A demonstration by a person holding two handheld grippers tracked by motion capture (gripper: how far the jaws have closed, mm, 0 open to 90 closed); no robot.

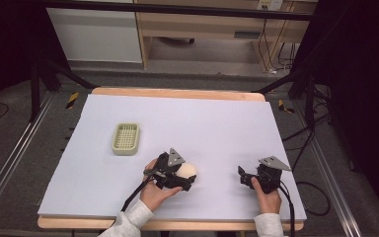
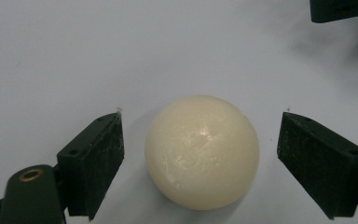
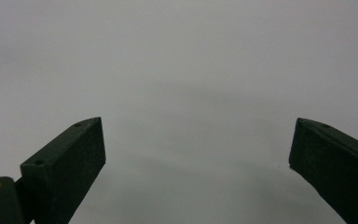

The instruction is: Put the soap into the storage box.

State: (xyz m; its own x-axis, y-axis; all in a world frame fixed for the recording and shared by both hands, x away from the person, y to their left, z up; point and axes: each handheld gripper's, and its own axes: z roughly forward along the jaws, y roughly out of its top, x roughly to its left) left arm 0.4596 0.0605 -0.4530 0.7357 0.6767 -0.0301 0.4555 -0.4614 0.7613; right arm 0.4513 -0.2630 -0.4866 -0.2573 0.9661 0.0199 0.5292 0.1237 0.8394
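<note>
While my left claw (image 2: 200,156) stands released around the cream round soap ball (image 2: 202,151), untouched, carrying it to the far-left green ribbed plastic dish (image 1: 126,138) remains; my right claw (image 3: 198,161) idles released.

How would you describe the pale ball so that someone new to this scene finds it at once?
Start at the white table. Near its front edge, the left gripper stands open around the ball without touching it. The ball is round, cream and glossy; the green basket farther back is rectangular and ribbed.

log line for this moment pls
left gripper: open, astride cream ball, no contact | right gripper: open, nothing between | green basket: apart on table
</note>
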